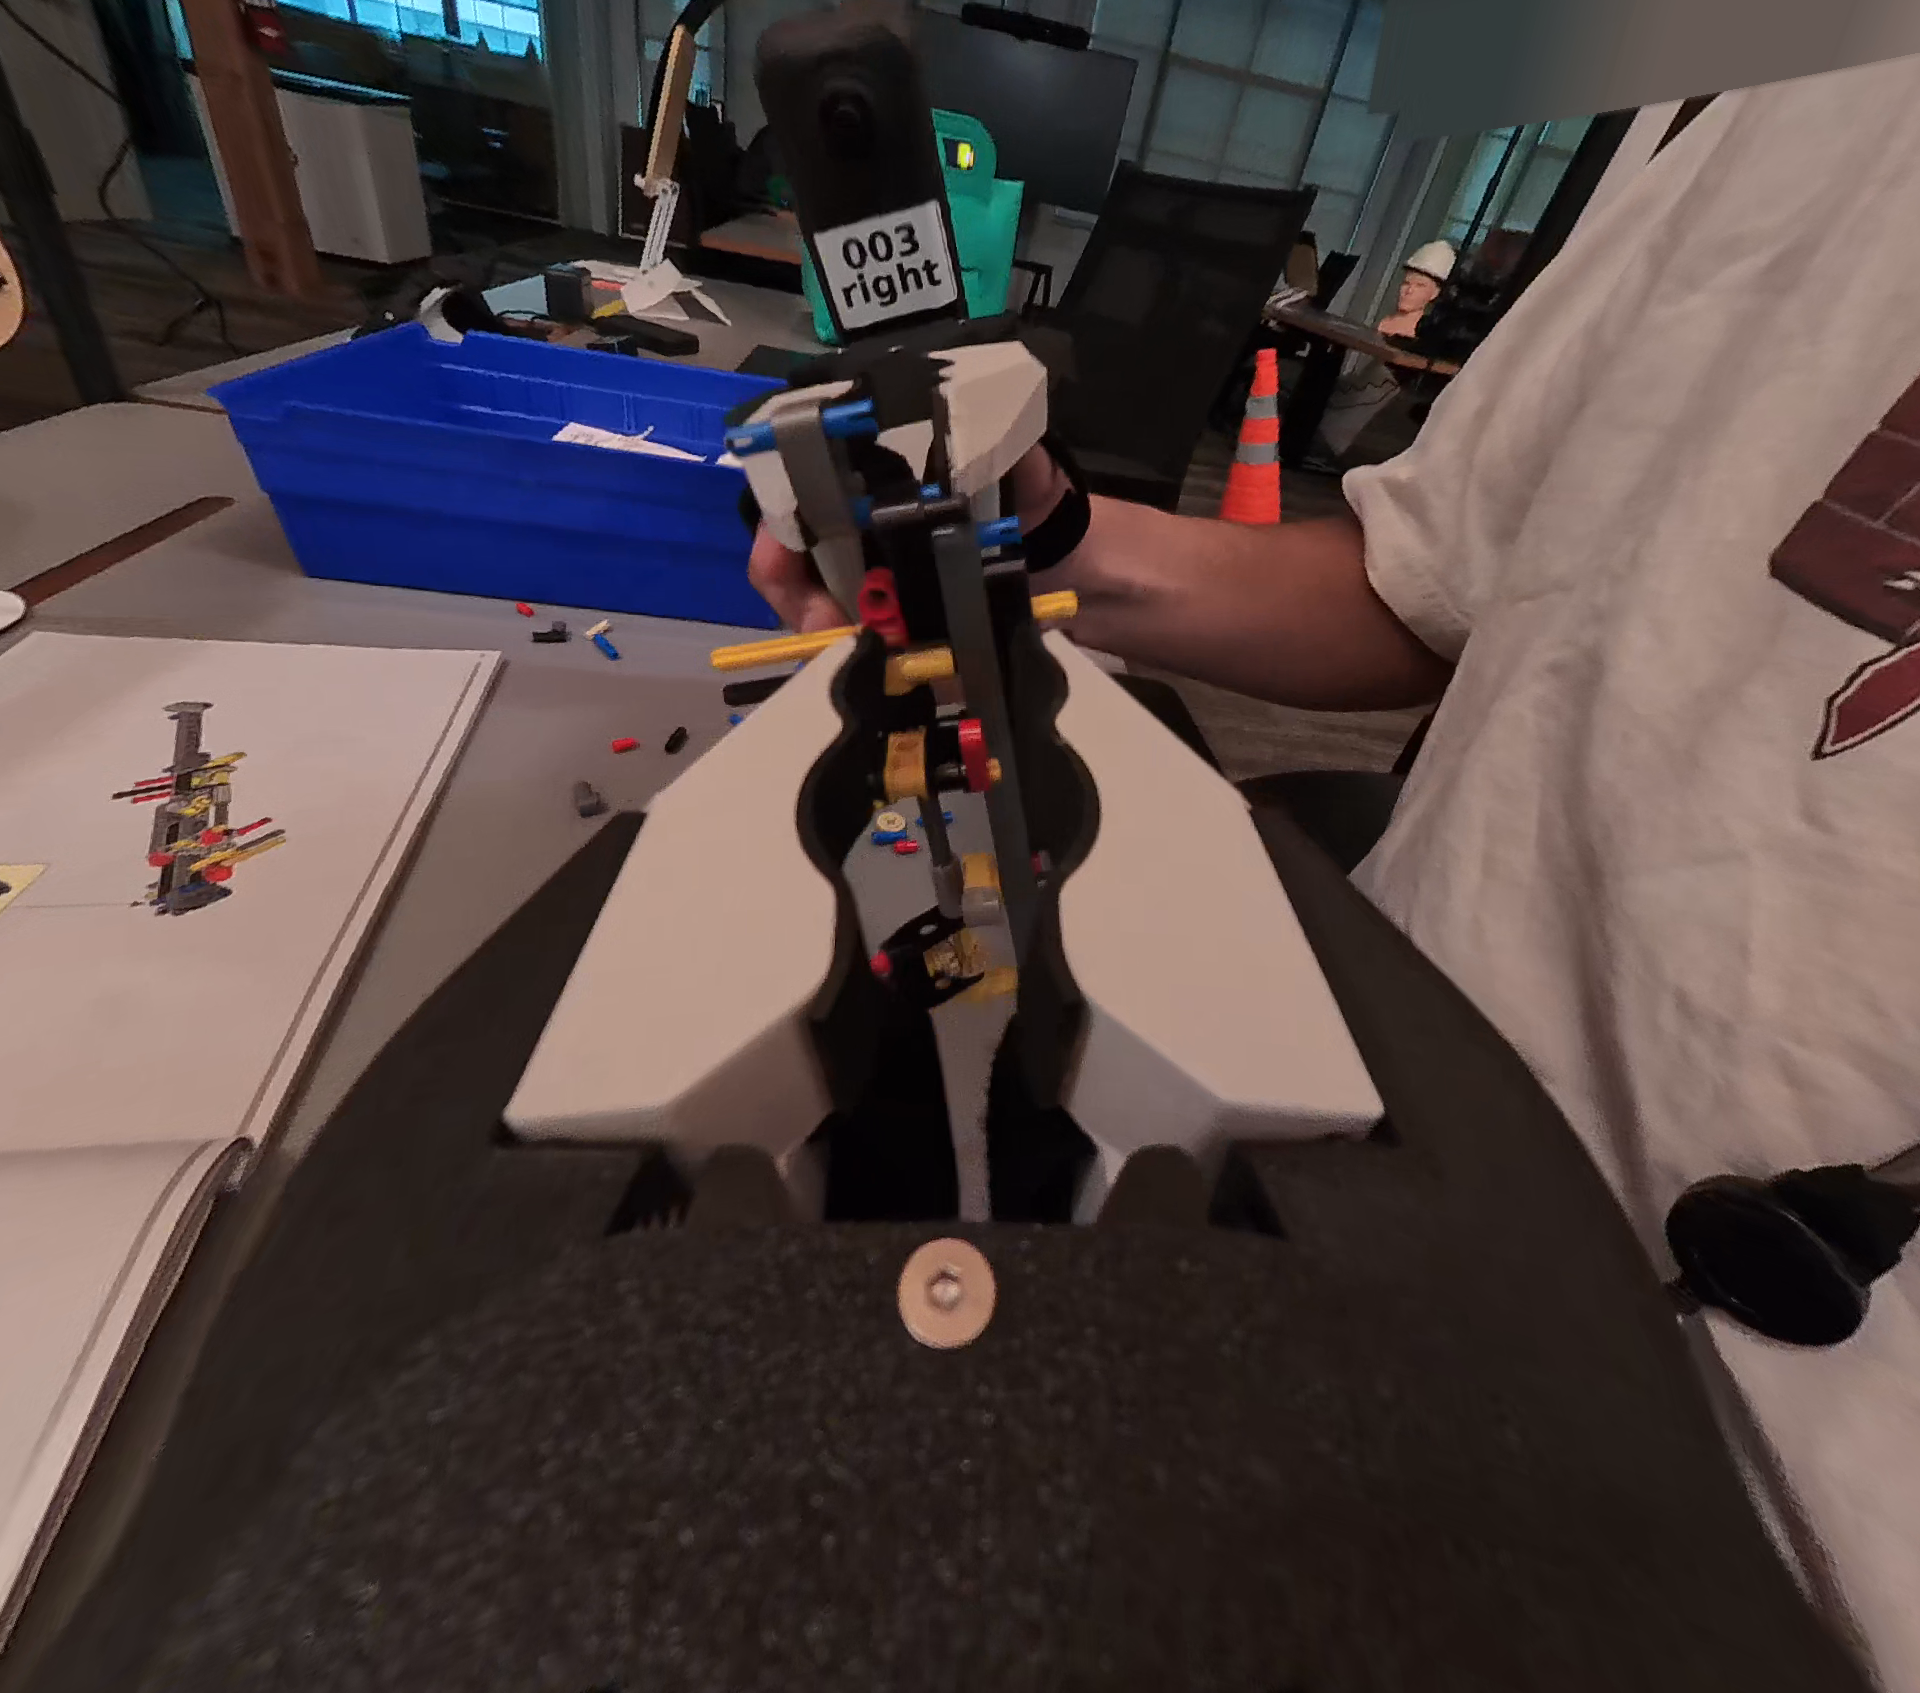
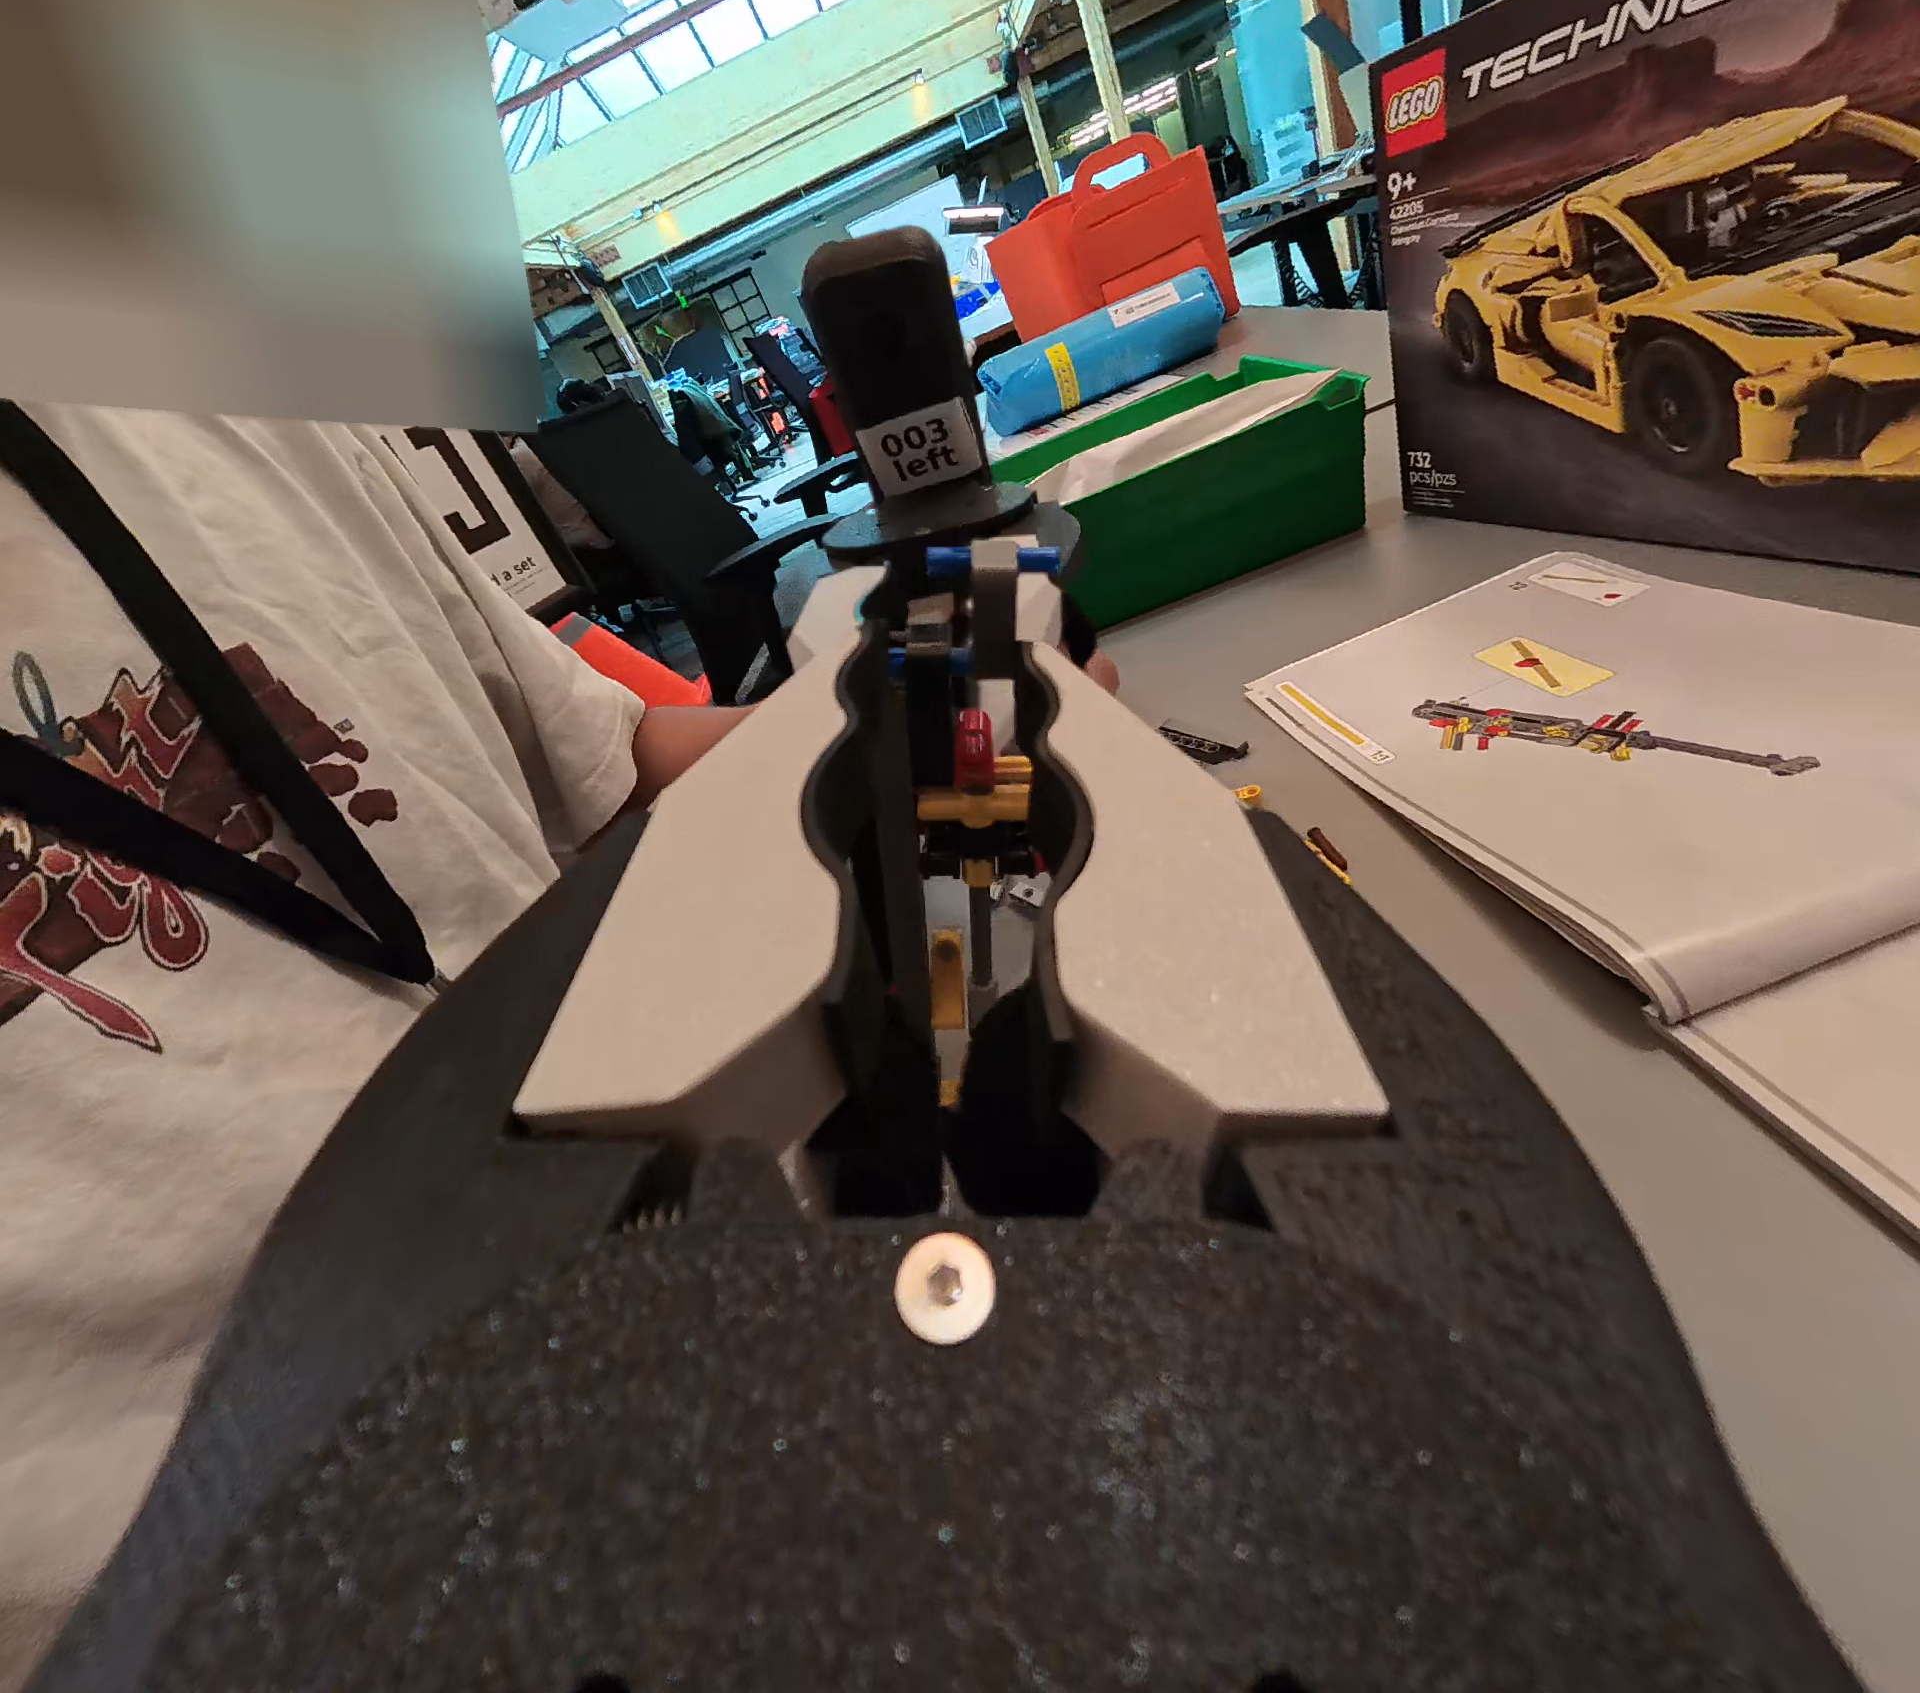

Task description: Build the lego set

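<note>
Spanning both grippers: lego assembly (image 1: pixel 935 708) | long axis jaws-to-jaws | both jaws pinching it

Around the open instruction booklet (image 2: pixel 1621 822) the grey table (image 2: pixel 1766 1394) leaves little room: the lego box (image 2: pixel 1662 241) stands upright just behind it, with the green bin (image 2: pixel 1226 490) beside that. Past the booklet's other edge, loose small pieces (image 1: pixel 613 713) dot the bare strip before the blue bin (image 1: pixel 488 480). The long lego assembly (image 1: pixel 935 708) (clamped at both ends) spans the air beside the booklet, with the person's torso (image 1: pixel 1662 604) close by.
</note>
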A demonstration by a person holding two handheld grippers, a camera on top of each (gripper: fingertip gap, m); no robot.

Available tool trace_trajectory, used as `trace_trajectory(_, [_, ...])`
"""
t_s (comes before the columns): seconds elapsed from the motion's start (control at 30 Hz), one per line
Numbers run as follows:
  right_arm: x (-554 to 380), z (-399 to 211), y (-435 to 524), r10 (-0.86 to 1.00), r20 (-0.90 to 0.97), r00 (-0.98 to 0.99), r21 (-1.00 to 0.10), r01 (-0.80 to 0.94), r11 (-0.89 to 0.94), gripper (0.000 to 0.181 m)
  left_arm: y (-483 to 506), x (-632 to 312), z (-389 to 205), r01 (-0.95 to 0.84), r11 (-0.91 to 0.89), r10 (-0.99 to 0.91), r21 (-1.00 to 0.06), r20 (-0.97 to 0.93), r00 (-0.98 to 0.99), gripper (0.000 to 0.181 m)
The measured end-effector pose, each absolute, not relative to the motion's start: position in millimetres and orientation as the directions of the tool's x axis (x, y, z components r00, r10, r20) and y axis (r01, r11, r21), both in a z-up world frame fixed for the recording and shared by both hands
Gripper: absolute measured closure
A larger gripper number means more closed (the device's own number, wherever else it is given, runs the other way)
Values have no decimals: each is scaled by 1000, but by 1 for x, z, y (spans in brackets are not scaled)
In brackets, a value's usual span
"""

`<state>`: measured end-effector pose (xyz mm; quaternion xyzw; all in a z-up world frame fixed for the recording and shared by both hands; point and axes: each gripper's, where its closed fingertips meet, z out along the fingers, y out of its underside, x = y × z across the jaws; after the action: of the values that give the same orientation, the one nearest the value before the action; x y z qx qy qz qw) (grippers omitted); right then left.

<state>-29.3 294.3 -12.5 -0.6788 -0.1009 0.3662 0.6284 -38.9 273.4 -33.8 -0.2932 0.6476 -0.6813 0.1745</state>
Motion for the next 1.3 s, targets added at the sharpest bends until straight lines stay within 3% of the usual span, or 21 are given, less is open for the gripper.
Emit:
trace_trajectory(0.07, [-30,-12,295,598,-361,715,-931,-311,-190,158,275,-38,-35,-147,-98,-628,-984,176,-758,149])
trace_trajectory(0.2, [-34,-11,297,599,-338,726,-941,-284,-186,158,277,-32,-40,-173,-97,-669,-980,193,-718,110])
trace_trajectory(0.33, [-35,-12,301,586,-316,746,-948,-267,-172,159,266,-31,-52,-249,-92,-635,-964,249,-731,95])
trace_trajectory(0.57, [-30,-6,297,608,-359,708,-926,-353,-135,159,262,-24,-58,-308,-160,-618,-938,339,-710,118])
trace_trajectory(0.83, [-28,-11,290,611,-361,705,-923,-362,-129,159,259,-30,-63,-320,-125,-599,-939,328,-730,114])
trace_trajectory(1.07, [-32,-7,285,632,-360,686,-920,-372,-119,158,260,-27,-61,-295,-110,-634,-949,296,-715,122])
trace_trajectory(1.3, [-31,-8,283,625,-331,707,-941,-295,-164,158,258,-25,-60,-306,-147,-612,-941,329,-719,123])
